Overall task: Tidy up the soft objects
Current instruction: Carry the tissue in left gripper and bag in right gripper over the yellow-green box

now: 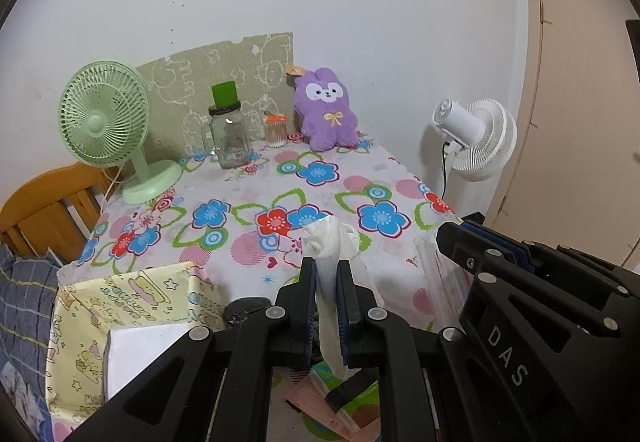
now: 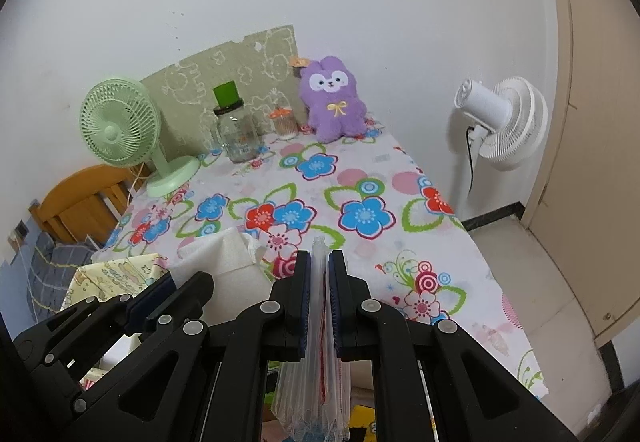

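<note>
My left gripper [image 1: 327, 270] is shut on a white tissue [image 1: 329, 242] that sticks up between the fingers and hangs down below them. My right gripper [image 2: 319, 262] is shut on a clear plastic packet [image 2: 318, 370] with red print, which hangs below the fingers. The right gripper also shows at the right of the left wrist view [image 1: 472, 242], and the left gripper at the lower left of the right wrist view [image 2: 176, 286], with the tissue [image 2: 224, 254] above it. A purple plush toy [image 1: 326, 108] sits upright at the far end of the floral table [image 1: 248, 178], against the wall.
A green desk fan [image 1: 106, 122] stands far left. A glass jar [image 1: 228, 134] with a green lid and a small jar [image 1: 275, 130] stand at the back. A yellow patterned box [image 1: 120, 318] is near left. A white floor fan [image 1: 476, 138] stands right of the table. A wooden chair [image 1: 44, 206] is left.
</note>
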Demonstrator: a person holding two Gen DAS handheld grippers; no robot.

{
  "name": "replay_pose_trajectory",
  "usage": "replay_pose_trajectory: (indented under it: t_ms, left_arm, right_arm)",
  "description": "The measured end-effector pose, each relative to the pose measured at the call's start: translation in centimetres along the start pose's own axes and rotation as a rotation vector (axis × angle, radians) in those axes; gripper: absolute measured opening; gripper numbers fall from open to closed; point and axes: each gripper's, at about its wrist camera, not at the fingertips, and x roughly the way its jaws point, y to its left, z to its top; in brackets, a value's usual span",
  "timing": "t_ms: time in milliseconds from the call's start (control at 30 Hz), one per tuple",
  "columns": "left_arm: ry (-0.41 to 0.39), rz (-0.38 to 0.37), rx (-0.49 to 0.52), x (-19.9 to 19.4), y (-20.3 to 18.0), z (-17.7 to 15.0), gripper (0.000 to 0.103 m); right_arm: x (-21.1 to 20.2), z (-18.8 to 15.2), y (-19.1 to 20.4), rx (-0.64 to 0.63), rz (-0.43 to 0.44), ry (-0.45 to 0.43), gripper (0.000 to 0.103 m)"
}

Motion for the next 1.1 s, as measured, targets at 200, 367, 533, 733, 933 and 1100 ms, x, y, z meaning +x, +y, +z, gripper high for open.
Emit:
replay_pose_trajectory:
  t_ms: [200,367,533,733,933,1100]
  left_arm:
    - [-0.027,0.011,-0.001,-1.4,0.8,0.1,0.007]
    - [-0.038,0.018,-0.008,-2.2,1.5,0.2,0.007]
    - [-0.045,0.024,-0.022,-2.8,2.7,0.3,0.007]
    - [-0.060,0.043,-0.027,-3.7,4.0,0.5,0.007]
    - [-0.072,0.061,-0.037,-4.4,5.4,0.6,0.007]
    - [-0.074,0.079,-0.046,-4.8,6.7,0.7,0.007]
  right_arm:
    - [-1.2,0.4,1.4,-0.023,-0.003,-0.024,0.012]
    - [-1.9,0.6,2.5,-0.042,0.002,-0.034,0.012]
    - [-2.5,0.8,3.7,-0.065,0.012,-0.044,0.012]
    - [-3.2,1.0,5.4,-0.093,0.026,-0.058,0.012]
    - [-3.5,1.4,7.0,-0.118,0.040,-0.069,0.012]
    - [-3.5,1.6,8.5,-0.138,0.057,-0.069,0.012]
